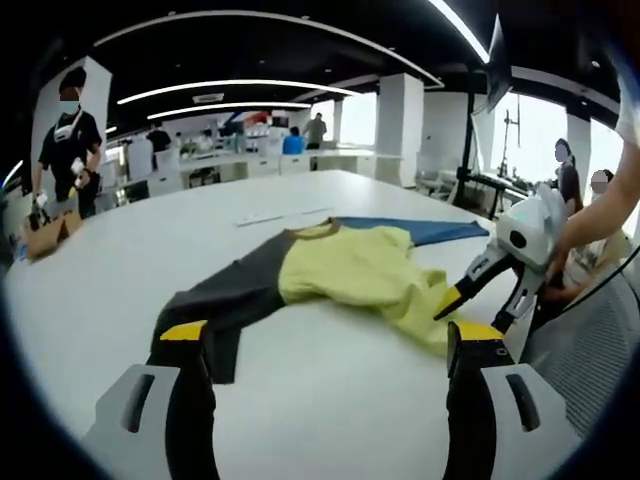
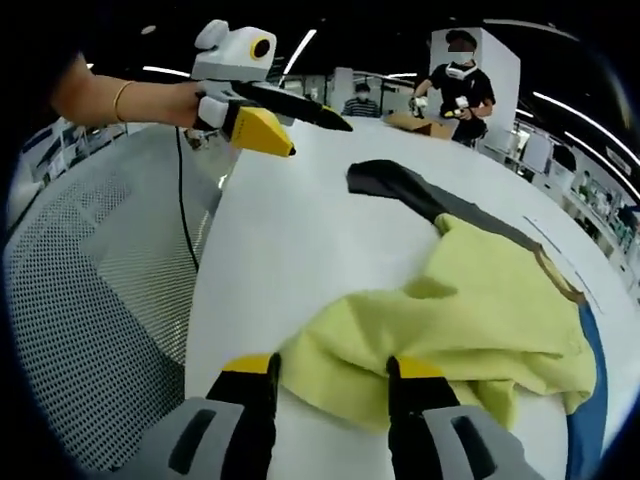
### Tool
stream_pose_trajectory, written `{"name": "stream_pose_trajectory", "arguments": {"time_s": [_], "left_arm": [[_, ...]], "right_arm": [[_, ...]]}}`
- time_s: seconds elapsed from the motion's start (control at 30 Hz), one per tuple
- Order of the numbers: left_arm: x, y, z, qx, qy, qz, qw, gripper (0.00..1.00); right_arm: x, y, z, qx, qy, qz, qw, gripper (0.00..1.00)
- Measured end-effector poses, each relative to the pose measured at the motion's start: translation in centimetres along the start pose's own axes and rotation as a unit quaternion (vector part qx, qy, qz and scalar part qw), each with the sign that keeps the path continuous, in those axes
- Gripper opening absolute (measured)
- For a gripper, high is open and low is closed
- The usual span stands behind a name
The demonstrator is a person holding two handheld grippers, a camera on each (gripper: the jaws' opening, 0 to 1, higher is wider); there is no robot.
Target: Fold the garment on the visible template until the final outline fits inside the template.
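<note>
Right gripper view: the right gripper [image 2: 330, 385] straddles the shirt's [image 2: 470, 310] near hem at the table [image 2: 290, 250] edge.
Its jaws stand apart around the yellow cloth, not yet pinching, probably placed to lift that hem for a fold. The left gripper [image 2: 300, 125] hangs open above the table's far side, holding nothing. The shirt lies crumpled mid-table, dark sleeve [image 1: 225, 295] one way, blue sleeve [image 1: 420, 230] the other; I cannot make out a template.
</note>
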State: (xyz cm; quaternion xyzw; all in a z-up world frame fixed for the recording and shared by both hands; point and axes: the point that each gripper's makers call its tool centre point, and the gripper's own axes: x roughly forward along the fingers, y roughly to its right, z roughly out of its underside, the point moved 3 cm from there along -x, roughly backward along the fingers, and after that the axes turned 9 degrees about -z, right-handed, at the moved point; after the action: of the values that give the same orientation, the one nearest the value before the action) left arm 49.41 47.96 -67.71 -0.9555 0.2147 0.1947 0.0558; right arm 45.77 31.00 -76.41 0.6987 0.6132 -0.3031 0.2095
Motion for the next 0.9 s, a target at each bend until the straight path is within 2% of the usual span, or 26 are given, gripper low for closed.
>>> {"name": "stream_pose_trajectory", "arguments": {"time_s": [0.13, 0.23, 0.3, 0.5, 0.63, 0.9], "left_arm": [[0.0, 0.4, -0.1, -0.002, 0.002, 0.004, 1.0000, 0.92], [-0.1, 0.5, -0.1, -0.002, 0.000, 0.005, 1.0000, 0.92], [-0.1, 0.6, 0.0, -0.002, -0.001, 0.006, 1.0000, 0.91], [-0.2, 0.7, 0.1, -0.008, -0.004, 0.008, 0.9999, 0.90], [-0.1, 0.8, 0.2, -0.008, -0.004, 0.011, 0.9999, 0.89], [0.1, 0.9, 0.5, -0.005, -0.013, 0.017, 0.9998, 0.87]], "right_arm": [[0.1, 0.2, -0.1, 0.008, 0.003, 0.005, 0.9999, 0.31], [-0.1, 0.7, 0.0, 0.002, -0.002, 0.019, 0.9998, 0.11], [-0.2, 0.9, 0.0, -0.001, -0.003, 0.021, 0.9998, 0.04], [-0.6, 1.3, -0.4, 0.027, 0.016, 0.010, 0.9995, 0.01], [-1.8, 1.8, -2.2, 0.037, 0.050, 0.009, 0.9980, 0.00], [-4.8, 5.2, -6.3, 0.043, 0.104, 0.045, 0.9927, 0.00]]}}
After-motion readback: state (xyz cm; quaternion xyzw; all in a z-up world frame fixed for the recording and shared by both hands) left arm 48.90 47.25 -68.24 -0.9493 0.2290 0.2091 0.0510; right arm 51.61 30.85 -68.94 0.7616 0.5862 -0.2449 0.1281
